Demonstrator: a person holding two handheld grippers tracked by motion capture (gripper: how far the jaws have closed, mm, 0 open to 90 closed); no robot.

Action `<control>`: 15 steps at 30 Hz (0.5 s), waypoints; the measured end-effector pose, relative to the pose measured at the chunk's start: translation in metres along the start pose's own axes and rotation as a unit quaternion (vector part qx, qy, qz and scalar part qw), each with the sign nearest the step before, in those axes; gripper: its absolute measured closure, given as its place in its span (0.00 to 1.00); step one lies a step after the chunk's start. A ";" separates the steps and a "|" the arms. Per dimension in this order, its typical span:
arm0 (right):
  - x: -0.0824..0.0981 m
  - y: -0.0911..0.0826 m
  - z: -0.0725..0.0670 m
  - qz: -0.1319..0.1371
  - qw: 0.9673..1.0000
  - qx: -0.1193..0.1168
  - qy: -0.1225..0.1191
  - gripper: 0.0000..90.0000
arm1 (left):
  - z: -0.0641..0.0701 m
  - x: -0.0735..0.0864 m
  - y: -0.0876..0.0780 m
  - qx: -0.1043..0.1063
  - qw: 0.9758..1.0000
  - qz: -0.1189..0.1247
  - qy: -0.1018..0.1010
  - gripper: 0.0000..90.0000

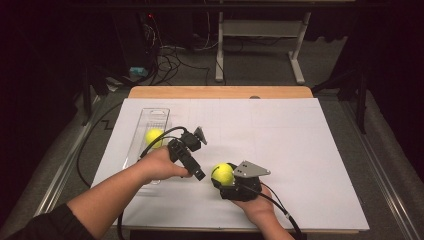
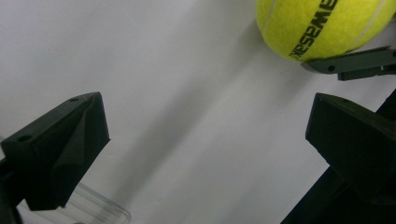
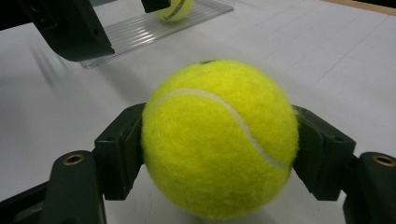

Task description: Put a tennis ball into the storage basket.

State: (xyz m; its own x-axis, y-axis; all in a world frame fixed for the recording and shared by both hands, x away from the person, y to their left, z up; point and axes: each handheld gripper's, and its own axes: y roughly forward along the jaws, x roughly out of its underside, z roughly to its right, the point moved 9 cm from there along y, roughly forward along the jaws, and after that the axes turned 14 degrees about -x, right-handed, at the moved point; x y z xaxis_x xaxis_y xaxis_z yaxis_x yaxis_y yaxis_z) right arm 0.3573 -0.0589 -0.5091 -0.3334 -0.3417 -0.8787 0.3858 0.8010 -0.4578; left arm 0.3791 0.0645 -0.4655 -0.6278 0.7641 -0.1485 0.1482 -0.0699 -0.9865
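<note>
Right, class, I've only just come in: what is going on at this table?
A person at a white-covered table holds a gripper in each hand. The right gripper is shut on a yellow tennis ball, its jaws pressing both sides of it. The left gripper is open with nothing between its jaws, beside the held ball. A second tennis ball lies in a clear plastic tray at the table's left side. It looks like balls are being moved to or from that tray.

Bright sheet, dark surroundings, soft shadows, slight blur.
</note>
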 end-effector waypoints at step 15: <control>-0.001 0.000 -0.003 0.006 1.000 -0.008 0.002 0.31 | 0.008 -0.015 -0.020 -0.004 1.000 0.003 0.008 0.01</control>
State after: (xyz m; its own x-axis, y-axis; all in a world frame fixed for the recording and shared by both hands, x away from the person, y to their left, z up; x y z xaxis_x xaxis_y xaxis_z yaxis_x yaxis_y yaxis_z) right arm 0.3553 -0.0573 -0.5080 -0.3329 -0.3294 -0.8836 0.3764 0.8127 -0.4448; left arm 0.3795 0.0496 -0.4441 -0.6143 0.7740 -0.1535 0.1590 -0.0692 -0.9849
